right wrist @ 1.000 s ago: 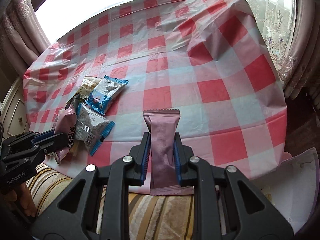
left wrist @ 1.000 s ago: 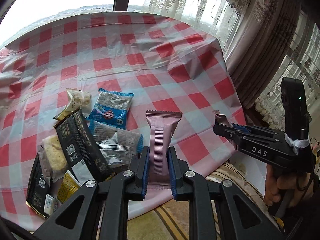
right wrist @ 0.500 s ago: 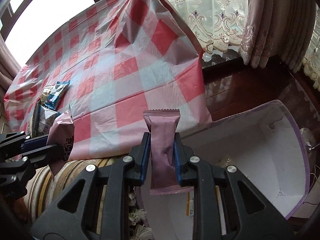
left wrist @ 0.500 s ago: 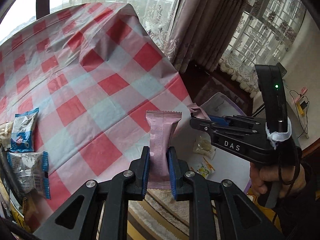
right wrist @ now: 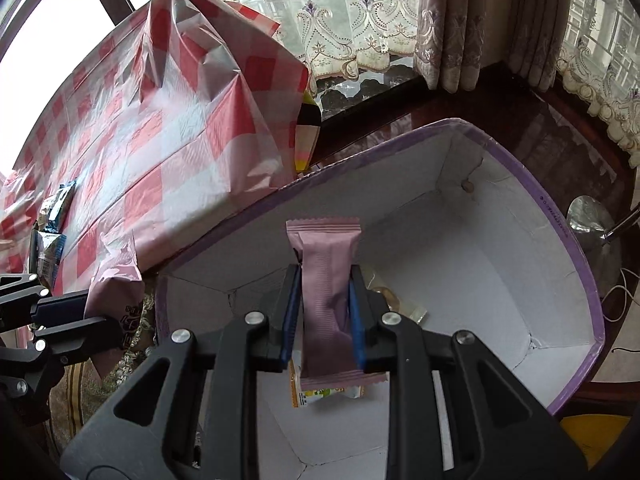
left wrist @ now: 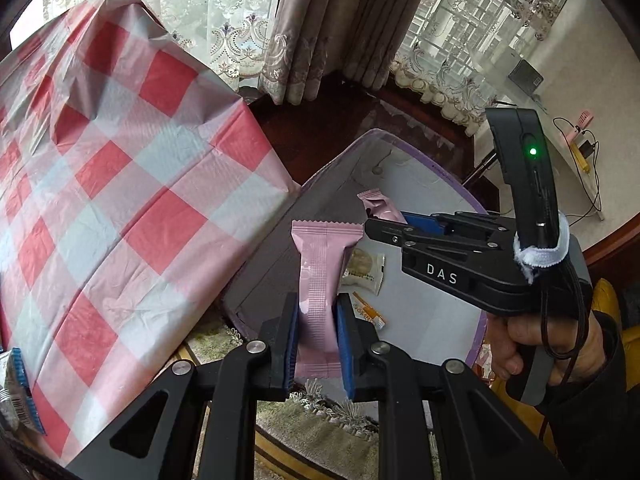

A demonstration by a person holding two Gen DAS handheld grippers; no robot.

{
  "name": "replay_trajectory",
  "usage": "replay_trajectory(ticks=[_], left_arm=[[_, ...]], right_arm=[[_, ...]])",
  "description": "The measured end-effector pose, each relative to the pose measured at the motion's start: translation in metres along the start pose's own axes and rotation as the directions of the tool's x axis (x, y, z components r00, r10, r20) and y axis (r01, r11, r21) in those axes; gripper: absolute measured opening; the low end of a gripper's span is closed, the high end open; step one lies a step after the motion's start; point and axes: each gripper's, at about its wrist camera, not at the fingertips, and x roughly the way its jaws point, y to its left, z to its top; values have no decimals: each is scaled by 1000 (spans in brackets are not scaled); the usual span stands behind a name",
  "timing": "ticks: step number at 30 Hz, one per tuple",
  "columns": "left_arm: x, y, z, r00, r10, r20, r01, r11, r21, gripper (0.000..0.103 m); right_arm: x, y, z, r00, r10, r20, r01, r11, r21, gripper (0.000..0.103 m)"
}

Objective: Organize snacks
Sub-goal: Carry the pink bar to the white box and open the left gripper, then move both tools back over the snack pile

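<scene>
Both grippers are built of black plastic, with blue pads lining the jaws and silver screws set at the linkage pivots. On the right gripper (left wrist: 386,224), white letters "DAS" are printed on the side, and a black upright module with a green light is strapped on by white banding. A dark sleeve (left wrist: 600,392) is worn.

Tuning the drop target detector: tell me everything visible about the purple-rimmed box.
The purple-rimmed box is an open container with purple outer walls and rim and a plain white inside, like folded cardboard with creased corner seams. It sits on the floor beside the table's checked cloth, below table level. Inside lie a clear-wrapped biscuit packet and an orange-printed packet. Both grippers hold pink wrappers above it; neither touches the box.
</scene>
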Motion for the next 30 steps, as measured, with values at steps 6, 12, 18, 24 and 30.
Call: replay_trajectory(ticks=[6,12,18,24,30], left_arm=[[12,-7,6,998,-47,-38,47,999,-10,21],[4,-5,6,1000,-28,-14,28,999,-17,52],[-25,5,4,986,117,121,-110,992,-64,67],[-60,22,-6,938,211,276,-192,977,-95,81],[-92,60,-23,878,367,308,-320,927,-195,82]], right_arm=[[2,-9,2,999,-32,-6,33,999,30,54],[-6,-5,8,996,-81,28,81,997,21,70],[-21,14,17,978,-192,84,196,980,-34,79],[-47,53,26,938,-267,221,296,949,-107,85],[-62,98,29,922,-233,311,297,938,-179,87]])
